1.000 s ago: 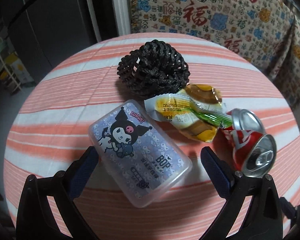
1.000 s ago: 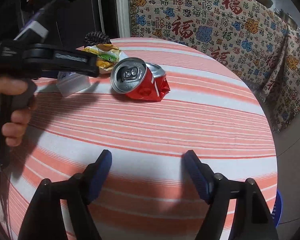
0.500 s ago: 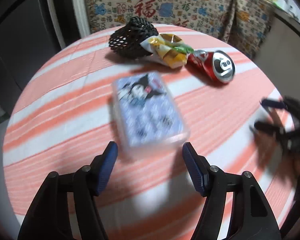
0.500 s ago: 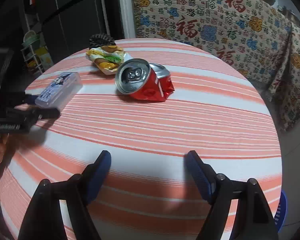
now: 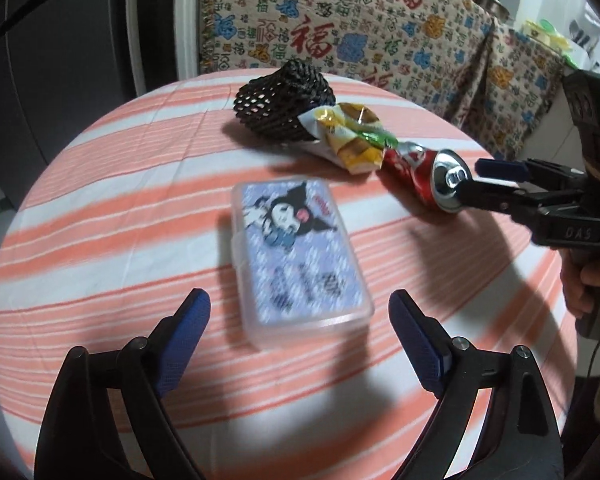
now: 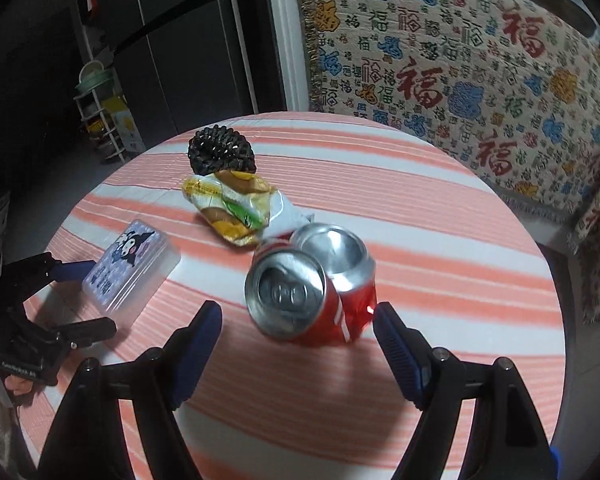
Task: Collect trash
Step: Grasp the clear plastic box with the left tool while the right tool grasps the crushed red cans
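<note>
A crushed red soda can [image 6: 312, 292] lies on the round striped table [image 6: 440, 208], just ahead of my open right gripper [image 6: 298, 316], whose fingers flank it without touching. The can also shows in the left wrist view [image 5: 424, 178], with the right gripper [image 5: 488, 182] at its top end. Behind it lie a yellow snack wrapper [image 6: 236, 210] and a black foam net [image 6: 222, 154]. My left gripper [image 5: 300, 320] is open and empty, its fingers on either side of the near end of a clear plastic box with a cartoon label [image 5: 300, 256].
A patterned cloth [image 6: 480, 64] covers furniture behind the table. A dark fridge [image 6: 172, 40] and a small rack [image 6: 100, 112] stand at the left. The table edge drops off at the right [image 6: 556, 320].
My right gripper has moved forward up to the can. My left gripper has pulled back and swung, and now sits at the near end of the plastic box.
</note>
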Demonstrator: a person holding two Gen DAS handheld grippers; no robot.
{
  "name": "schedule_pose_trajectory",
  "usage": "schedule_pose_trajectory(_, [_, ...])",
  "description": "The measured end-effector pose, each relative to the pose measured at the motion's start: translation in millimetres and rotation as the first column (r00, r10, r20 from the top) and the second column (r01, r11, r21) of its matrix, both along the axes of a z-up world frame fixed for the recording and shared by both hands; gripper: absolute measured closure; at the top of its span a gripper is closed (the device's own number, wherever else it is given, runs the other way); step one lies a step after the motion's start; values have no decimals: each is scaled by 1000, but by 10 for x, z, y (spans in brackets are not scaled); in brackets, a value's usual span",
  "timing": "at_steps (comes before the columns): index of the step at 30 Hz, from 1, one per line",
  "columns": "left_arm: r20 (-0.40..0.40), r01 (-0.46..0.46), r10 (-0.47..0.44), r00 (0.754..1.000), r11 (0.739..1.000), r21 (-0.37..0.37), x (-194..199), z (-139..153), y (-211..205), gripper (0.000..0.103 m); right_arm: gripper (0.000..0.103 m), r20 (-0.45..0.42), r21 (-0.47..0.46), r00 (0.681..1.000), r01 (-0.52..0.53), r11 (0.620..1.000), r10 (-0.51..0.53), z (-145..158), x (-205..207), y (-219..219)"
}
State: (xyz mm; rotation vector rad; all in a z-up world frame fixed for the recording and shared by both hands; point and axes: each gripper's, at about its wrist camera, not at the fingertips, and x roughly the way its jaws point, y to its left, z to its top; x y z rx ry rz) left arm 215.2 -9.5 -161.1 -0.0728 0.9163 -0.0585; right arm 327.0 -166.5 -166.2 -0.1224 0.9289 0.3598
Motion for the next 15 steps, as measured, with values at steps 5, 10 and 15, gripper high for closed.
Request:
schedule_pose_trajectory(5, [28, -44, 42, 999, 997, 58, 129, -19, -44, 23, 69, -21, -1, 999, -41, 999, 41, -110, 82, 128])
schedule_pose_trajectory(10, [41, -29, 27, 999, 999, 36, 85, -22, -22, 36, 80, -32, 22, 999, -20, 1000, 21, -64, -107, 131])
schedule_pose_trajectory(15, [50, -29, 25, 998, 996, 90, -67, 3, -70, 36, 80, -21, 11, 1000, -19, 1000, 19, 23, -390, 114])
